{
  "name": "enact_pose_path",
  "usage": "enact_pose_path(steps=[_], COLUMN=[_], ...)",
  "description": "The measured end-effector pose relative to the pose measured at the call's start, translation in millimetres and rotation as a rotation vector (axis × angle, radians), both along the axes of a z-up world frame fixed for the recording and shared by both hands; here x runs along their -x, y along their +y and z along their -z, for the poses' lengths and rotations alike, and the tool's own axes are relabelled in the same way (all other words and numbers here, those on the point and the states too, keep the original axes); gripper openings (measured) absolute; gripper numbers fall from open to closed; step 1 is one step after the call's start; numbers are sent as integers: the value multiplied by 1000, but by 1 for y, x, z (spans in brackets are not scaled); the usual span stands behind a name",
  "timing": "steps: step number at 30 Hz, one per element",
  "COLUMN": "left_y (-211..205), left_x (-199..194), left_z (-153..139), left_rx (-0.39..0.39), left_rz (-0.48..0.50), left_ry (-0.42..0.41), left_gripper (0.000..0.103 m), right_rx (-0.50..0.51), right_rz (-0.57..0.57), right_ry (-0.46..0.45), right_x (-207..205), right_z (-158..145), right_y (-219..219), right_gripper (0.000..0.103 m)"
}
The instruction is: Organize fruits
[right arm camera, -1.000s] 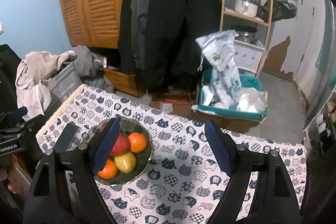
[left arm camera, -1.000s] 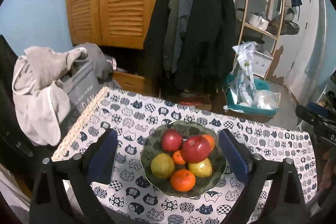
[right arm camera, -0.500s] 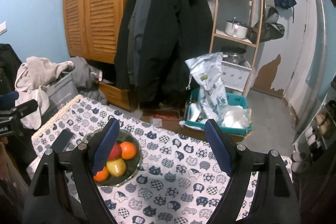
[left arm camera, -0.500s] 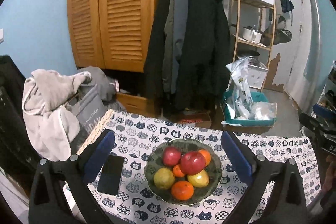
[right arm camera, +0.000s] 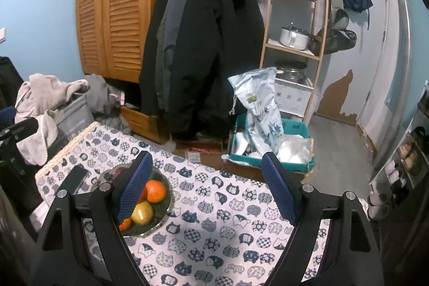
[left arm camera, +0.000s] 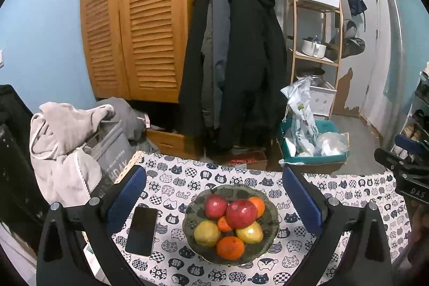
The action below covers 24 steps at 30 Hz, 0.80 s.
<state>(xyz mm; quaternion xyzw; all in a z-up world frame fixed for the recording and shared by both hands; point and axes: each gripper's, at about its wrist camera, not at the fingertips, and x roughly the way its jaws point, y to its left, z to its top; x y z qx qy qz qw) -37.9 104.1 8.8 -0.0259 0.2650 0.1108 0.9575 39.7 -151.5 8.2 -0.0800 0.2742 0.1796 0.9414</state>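
The left gripper is held with its blue pads spread wide and nothing between them, and it has been drawn back and raised since a second ago. The right gripper is likewise spread wide and empty, and it too has been pulled back, so that more of the room is taken in.

Framed between the left fingers, the fruit bowl is seen resting on the cat-print tablecloth. Two red apples are piled at the middle of it, two yellow pears lie at the front, and oranges are tucked around them. The arrangement of the fruit is unchanged from the earlier frames.

A black phone, hidden a second ago, is now shown lying flat just left of the bowl, apart from it. In the right view the bowl is partly covered by the left finger.

Farther off, dark coats are hung beside a louvred wardrobe, with more of both now visible.
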Motion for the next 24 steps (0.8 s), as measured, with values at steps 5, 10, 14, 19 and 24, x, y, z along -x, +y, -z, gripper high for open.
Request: enact_pose_path(steps=[5, 10, 14, 19, 24], left_y=[-2, -3, -3, -3, -4], left_x=[0, 0, 0, -1, -1], left_z=[0, 0, 0, 0, 0], left_rx=[-1, -2, -2, -3, -4], left_rz=[4, 3, 3, 4, 5], left_ry=[2, 5, 5, 4, 6], left_gripper=[102, 102, 102, 102, 102], right_rx=[1, 0, 1, 2, 3], right_rz=[1, 2, 2, 3, 3], right_ry=[5, 6, 6, 6, 6], right_x=[0, -1, -1, -1, -1], right_z=[1, 2, 2, 1, 1], right_y=[-1, -1, -2, -2, -1], right_gripper=[82, 82, 82, 82, 82])
